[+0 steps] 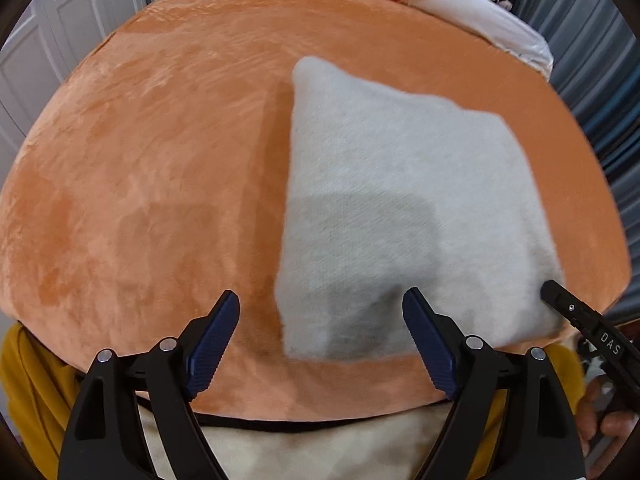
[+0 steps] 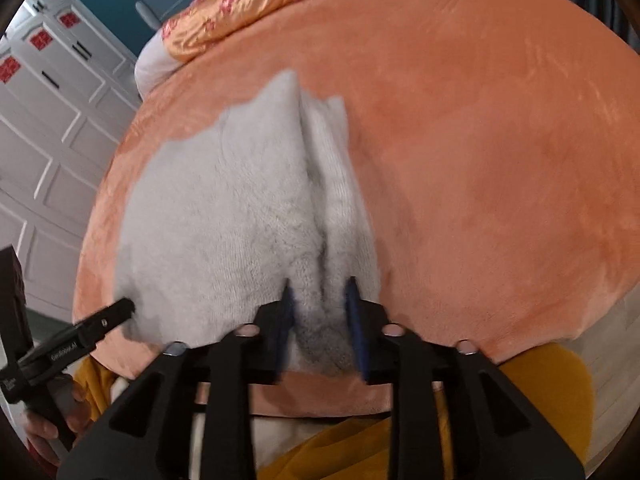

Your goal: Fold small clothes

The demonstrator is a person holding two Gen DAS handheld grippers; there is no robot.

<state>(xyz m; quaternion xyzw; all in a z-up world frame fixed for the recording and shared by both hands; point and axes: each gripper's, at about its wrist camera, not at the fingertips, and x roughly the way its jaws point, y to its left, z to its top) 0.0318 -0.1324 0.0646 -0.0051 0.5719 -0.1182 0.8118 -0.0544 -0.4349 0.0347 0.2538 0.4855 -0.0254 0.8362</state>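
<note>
- left gripper (image 1: 320, 344): jaws wide apart, nothing between them; near left corner of white fuzzy garment (image 1: 400, 208) lies just ahead.
- right gripper (image 2: 320, 320): jaws part open, straddling garment's bunched near edge; pad contact unclear.
- garment lies folded on orange blanket (image 1: 140, 180).

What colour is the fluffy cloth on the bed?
The fluffy cloth is white, lying on an orange blanket. The left wrist view shows it best.

Black tongs (image 1: 320, 344), blue pads (image 1: 214, 344), mustard sleeves (image 1: 28, 384)
</note>
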